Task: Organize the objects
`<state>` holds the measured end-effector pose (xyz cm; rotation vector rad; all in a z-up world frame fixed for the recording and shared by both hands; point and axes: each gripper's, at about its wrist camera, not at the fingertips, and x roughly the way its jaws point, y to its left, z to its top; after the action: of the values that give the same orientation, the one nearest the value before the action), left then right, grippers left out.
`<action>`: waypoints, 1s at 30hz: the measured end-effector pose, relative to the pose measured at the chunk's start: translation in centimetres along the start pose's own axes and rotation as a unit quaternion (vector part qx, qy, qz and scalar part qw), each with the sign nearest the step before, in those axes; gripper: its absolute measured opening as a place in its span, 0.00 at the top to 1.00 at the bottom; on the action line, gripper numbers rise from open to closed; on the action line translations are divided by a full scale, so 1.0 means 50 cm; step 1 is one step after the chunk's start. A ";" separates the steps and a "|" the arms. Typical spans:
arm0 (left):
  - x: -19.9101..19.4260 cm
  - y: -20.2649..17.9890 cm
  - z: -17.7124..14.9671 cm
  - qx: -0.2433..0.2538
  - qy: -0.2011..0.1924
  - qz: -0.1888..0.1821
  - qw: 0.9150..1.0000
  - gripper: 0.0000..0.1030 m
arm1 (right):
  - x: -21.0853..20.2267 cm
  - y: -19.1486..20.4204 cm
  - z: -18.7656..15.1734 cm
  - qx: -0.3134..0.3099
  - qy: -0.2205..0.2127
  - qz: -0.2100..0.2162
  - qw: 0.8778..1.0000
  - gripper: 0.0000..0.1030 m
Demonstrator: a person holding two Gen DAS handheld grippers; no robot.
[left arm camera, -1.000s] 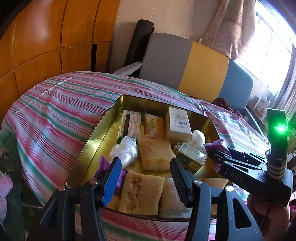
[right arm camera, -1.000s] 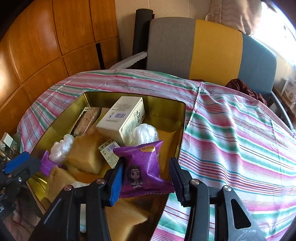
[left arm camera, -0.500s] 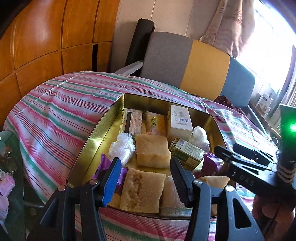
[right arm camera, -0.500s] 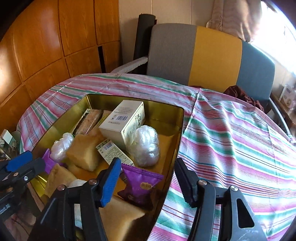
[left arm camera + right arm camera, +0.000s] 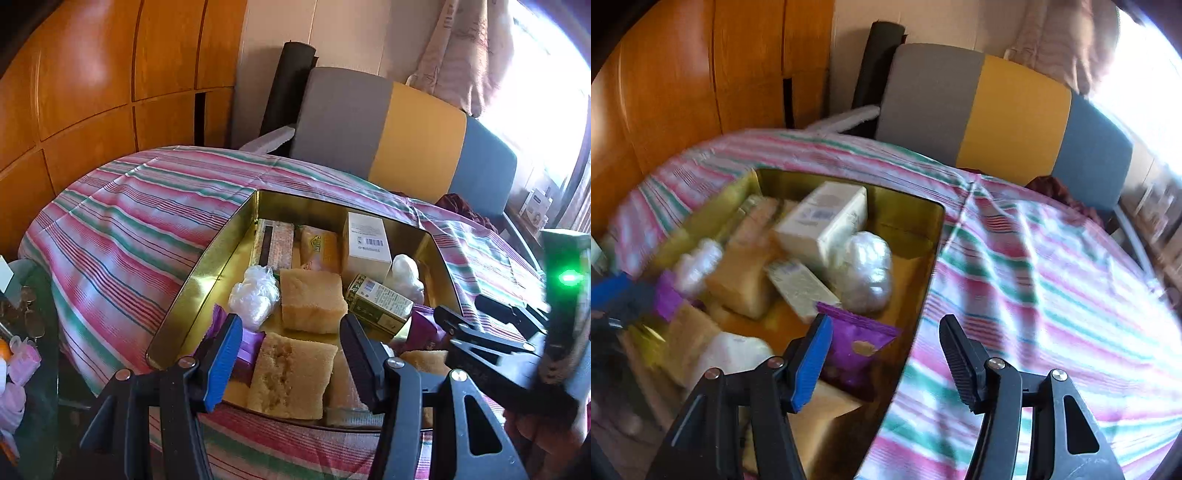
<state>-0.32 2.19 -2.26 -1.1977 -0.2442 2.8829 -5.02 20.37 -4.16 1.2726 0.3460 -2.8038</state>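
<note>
A gold tin (image 5: 207,273) on the striped tablecloth holds sponge cakes (image 5: 310,301), a white box (image 5: 365,243), wrapped snack bars (image 5: 275,245), clear-wrapped balls (image 5: 255,295), a green box (image 5: 380,304) and purple snack packets (image 5: 424,330). My left gripper (image 5: 290,360) is open and empty above the tin's near edge. My right gripper (image 5: 884,363) is open and empty, over the tin's right rim (image 5: 929,280). One purple packet (image 5: 855,347) lies in the tin just in front of its blue finger. The right gripper also shows in the left wrist view (image 5: 484,325).
The striped tablecloth (image 5: 1034,280) covers a round table. A grey, yellow and blue chair (image 5: 399,136) stands behind it, against a wooden panelled wall (image 5: 92,74). A small side surface with clutter (image 5: 18,332) lies at the left.
My right gripper opened and let the purple packet drop into the tin, then drew back and to the right. My left gripper stayed open and barely moved.
</note>
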 end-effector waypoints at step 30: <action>-0.061 0.056 0.015 0.006 -0.014 0.086 0.996 0.46 | -0.164 0.079 0.014 0.101 -0.014 0.011 0.995 0.00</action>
<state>1.44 -0.88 0.02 -1.2354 -0.1308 3.0442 0.39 15.92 1.69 1.2615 0.0459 -2.8956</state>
